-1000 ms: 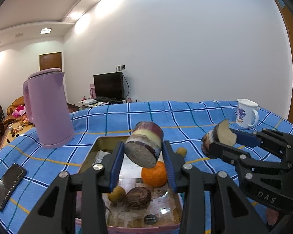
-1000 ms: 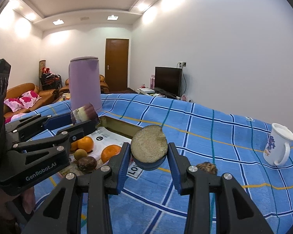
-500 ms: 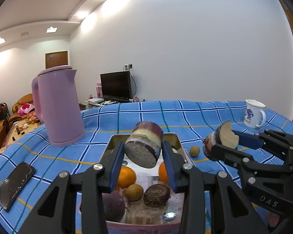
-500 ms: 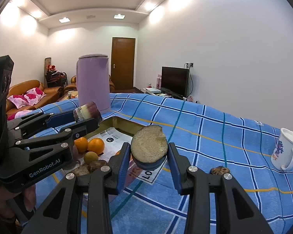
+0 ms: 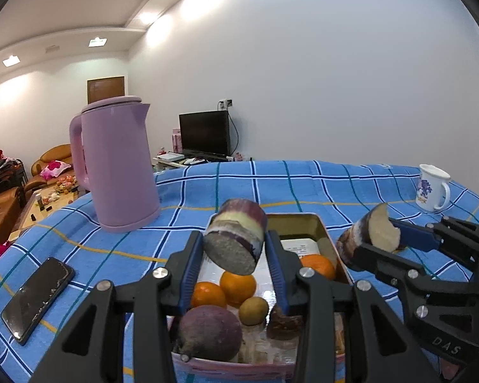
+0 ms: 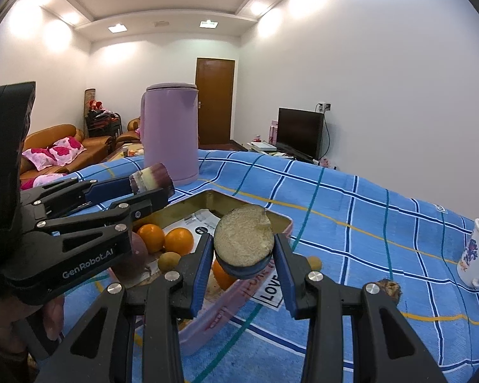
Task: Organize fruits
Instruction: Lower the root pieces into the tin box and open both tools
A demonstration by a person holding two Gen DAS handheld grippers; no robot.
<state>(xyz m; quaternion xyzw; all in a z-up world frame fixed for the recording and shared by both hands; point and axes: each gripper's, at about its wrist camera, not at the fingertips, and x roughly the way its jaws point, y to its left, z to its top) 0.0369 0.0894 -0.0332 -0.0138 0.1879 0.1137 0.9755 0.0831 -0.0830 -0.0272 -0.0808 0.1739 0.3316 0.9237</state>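
Cane pieces held over the tin
Left hand-held gripper (image 5: 234, 255) clamps one cane piece (image 5: 236, 237), right hand-held gripper (image 6: 243, 255) another (image 6: 244, 241), above the tin (image 5: 303, 220) of oranges (image 5: 238, 285).

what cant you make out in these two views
- Tin near end: left wrist view, hidden by the left gripper and its sugarcane piece.
- Brown lump on the cloth: right wrist view, half hidden by the right gripper.
- Mug print: too small to read.
- Paper in the tin: fruit covers it.
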